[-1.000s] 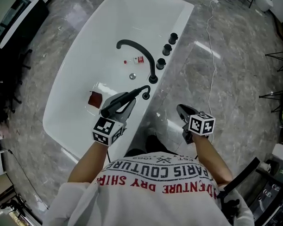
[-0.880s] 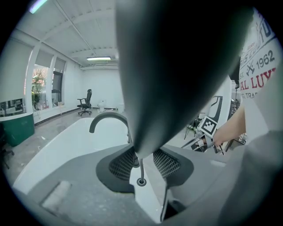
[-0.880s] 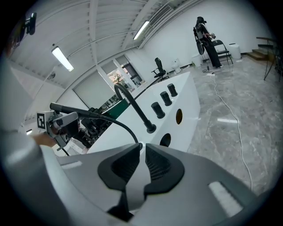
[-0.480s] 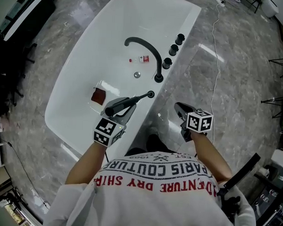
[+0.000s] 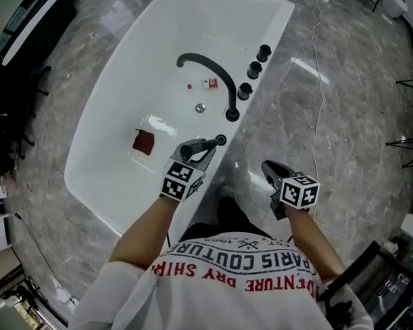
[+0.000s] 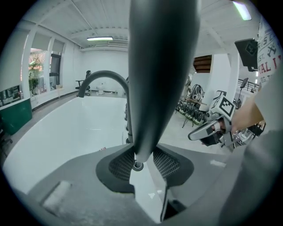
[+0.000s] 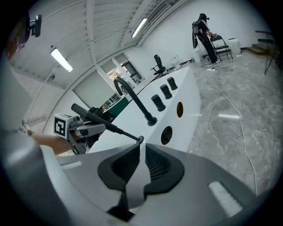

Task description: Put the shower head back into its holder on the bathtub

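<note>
The black shower head (image 5: pixel 197 148) slants down to the holder ring (image 5: pixel 221 139) on the rim of the white bathtub (image 5: pixel 113 90). My left gripper (image 5: pixel 192 155) is shut on its thick handle (image 6: pixel 159 66), and the thin lower end meets the holder (image 6: pixel 138 166). In the right gripper view the wand (image 7: pixel 95 118) reaches from the left gripper (image 7: pixel 88 128) to the ring (image 7: pixel 139 140). My right gripper (image 5: pixel 268 168) hangs over the floor beside the tub, its jaws (image 7: pixel 142 152) a narrow gap apart and holding nothing.
A curved black faucet (image 5: pixel 216 70) and three black knobs (image 5: pixel 254 68) stand on the rim beyond the holder. Inside the tub lie a red object (image 5: pixel 144 142), a small bottle (image 5: pixel 209 84) and the drain (image 5: pixel 200 108). A white cable (image 5: pixel 318 97) runs over the marble floor.
My left gripper has sunk toward the tub rim with the shower head, closing in on the holder. The right gripper has stayed where it was.
</note>
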The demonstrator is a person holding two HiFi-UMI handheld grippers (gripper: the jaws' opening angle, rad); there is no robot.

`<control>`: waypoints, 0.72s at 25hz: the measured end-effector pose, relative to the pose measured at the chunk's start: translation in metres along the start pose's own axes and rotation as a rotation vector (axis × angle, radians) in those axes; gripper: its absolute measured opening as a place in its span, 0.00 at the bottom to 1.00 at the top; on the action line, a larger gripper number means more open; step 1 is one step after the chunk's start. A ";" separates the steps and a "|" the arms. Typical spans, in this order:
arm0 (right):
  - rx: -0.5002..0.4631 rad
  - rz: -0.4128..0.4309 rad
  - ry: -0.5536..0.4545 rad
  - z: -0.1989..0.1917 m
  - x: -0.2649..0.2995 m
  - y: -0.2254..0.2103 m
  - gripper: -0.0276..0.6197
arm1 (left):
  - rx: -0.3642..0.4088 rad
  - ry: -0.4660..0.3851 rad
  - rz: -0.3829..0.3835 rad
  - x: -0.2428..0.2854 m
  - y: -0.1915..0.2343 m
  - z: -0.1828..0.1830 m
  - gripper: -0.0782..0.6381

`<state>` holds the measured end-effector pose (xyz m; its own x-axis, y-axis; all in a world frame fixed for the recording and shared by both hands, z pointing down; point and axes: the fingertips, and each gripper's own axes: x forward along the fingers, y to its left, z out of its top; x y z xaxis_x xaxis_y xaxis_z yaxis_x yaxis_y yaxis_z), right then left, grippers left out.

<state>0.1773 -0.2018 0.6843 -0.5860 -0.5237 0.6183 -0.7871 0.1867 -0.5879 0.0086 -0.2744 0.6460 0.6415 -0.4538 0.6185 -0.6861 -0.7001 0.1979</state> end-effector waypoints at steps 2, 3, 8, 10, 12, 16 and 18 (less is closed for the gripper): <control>0.013 -0.007 -0.002 -0.005 -0.004 -0.005 0.10 | 0.003 0.017 0.002 0.018 0.002 -0.008 0.30; 0.016 -0.012 -0.004 -0.007 -0.007 -0.008 0.10 | 0.007 0.028 0.005 0.027 0.003 -0.013 0.30; 0.036 -0.058 -0.027 -0.010 -0.029 -0.028 0.10 | -0.022 0.080 0.035 0.066 0.009 -0.040 0.30; 0.051 -0.072 -0.026 -0.016 -0.031 -0.033 0.10 | -0.018 0.090 0.039 0.075 0.011 -0.047 0.30; 0.064 -0.078 -0.027 -0.021 -0.033 -0.035 0.09 | -0.010 0.107 0.041 0.083 0.011 -0.052 0.30; 0.089 -0.084 -0.046 -0.026 -0.037 -0.037 0.09 | 0.046 0.115 0.052 0.096 0.014 -0.055 0.30; 0.097 -0.086 -0.047 -0.030 -0.038 -0.037 0.09 | 0.089 0.123 0.050 0.099 0.012 -0.059 0.30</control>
<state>0.2227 -0.1634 0.6983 -0.5058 -0.5734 0.6445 -0.8103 0.0593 -0.5831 0.0434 -0.2949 0.7542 0.5571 -0.4220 0.7152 -0.6793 -0.7270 0.1001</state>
